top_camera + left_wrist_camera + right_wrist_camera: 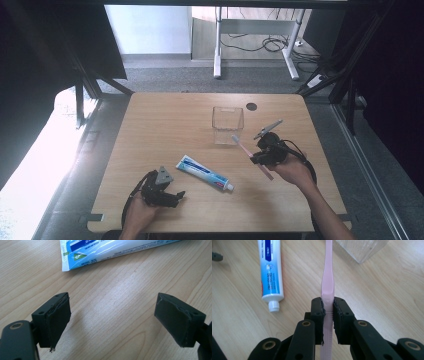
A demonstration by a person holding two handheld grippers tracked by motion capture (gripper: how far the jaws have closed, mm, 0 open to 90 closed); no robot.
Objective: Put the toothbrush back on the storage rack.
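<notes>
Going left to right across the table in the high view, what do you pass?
left gripper → toothpaste tube → clear plastic cup → pink toothbrush, clamped in the right gripper.

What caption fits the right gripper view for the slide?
Right gripper jaws clamp a pink toothbrush, toothpaste tube lying beside it on the wooden table.

Toothpaste tube (205, 173) lying mid-table (150, 120), clear container (227, 124) behind it, toothbrush (251, 156) right of tube and in front of container, clamped in right gripper (256, 159), left gripper (177, 196) front-left of tube.
</notes>
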